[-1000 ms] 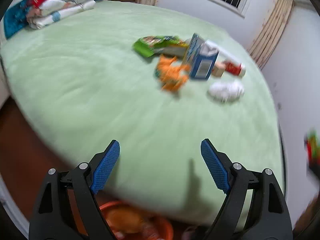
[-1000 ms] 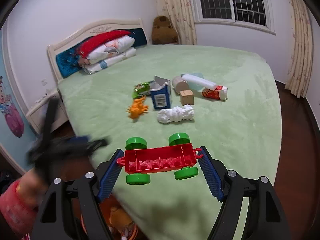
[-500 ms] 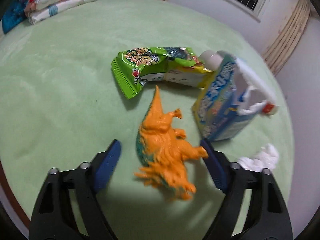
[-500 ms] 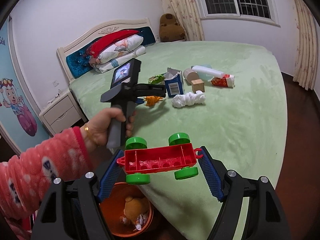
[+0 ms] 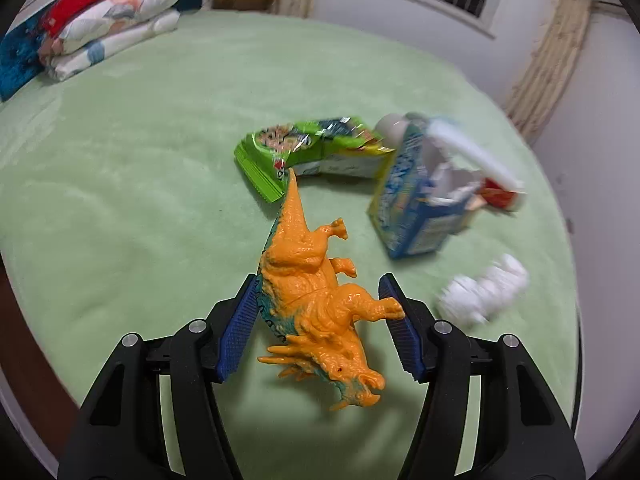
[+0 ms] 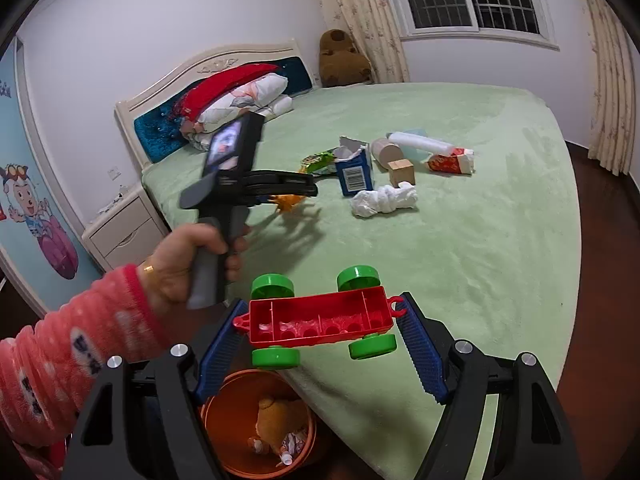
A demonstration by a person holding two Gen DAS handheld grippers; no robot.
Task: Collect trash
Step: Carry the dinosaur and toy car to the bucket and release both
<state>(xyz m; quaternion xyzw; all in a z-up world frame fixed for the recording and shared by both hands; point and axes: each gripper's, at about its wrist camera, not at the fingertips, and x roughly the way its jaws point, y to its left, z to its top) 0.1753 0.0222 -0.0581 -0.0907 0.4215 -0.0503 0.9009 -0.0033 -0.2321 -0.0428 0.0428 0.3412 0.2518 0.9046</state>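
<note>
Dinosaur [image 5: 316,300] lies lengthwise between jaws, tail outward

The orange toy dinosaur [image 5: 316,300] lies on its side on the green bed, tail toward the green snack wrapper [image 5: 304,156], which lies flat and crumpled. Beside it stands a torn-open blue carton [image 5: 416,208]. A white crumpled tissue [image 5: 484,292] lies near. The red toy cart [image 6: 320,316] with green wheels is upside down.

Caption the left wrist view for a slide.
Left gripper closed on orange dinosaur toy above green bedspread.
</note>
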